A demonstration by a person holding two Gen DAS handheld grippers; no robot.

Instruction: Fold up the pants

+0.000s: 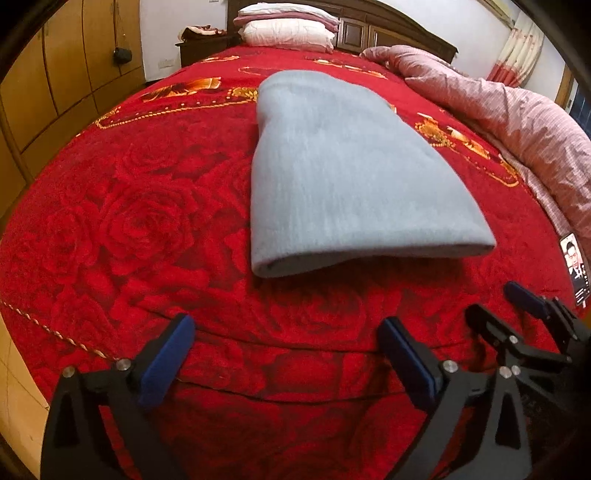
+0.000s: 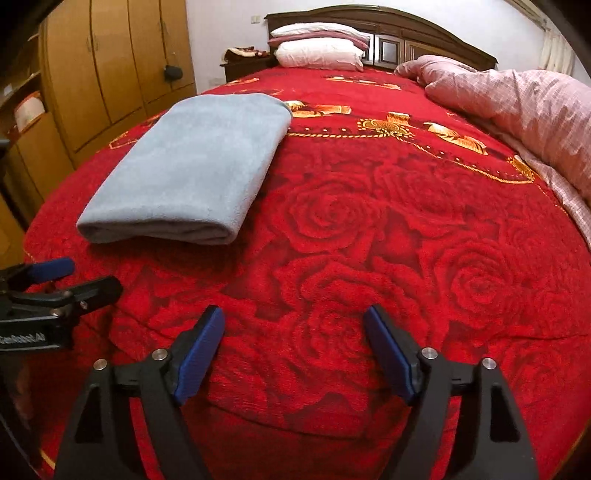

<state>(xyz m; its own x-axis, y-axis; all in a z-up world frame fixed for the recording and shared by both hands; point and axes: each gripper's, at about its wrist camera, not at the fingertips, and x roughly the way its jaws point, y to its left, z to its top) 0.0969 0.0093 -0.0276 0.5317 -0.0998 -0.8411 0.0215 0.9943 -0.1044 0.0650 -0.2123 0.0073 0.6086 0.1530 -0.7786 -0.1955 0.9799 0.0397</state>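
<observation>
While the pants [image 1: 351, 177] lie folded on the bed [image 1: 129, 221], ahead of the left gripper [image 1: 284, 354] and ahead-left of the right gripper [image 2: 295, 350], both fingers spread wide and empty, a careless low pass could snag and reopen the fold.

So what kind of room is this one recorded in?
A home bedroom: a bed with a red rose-patterned bedspread, stacked white and pink pillows against a dark wooden headboard, and a tall wooden wardrobe alongside.
</observation>
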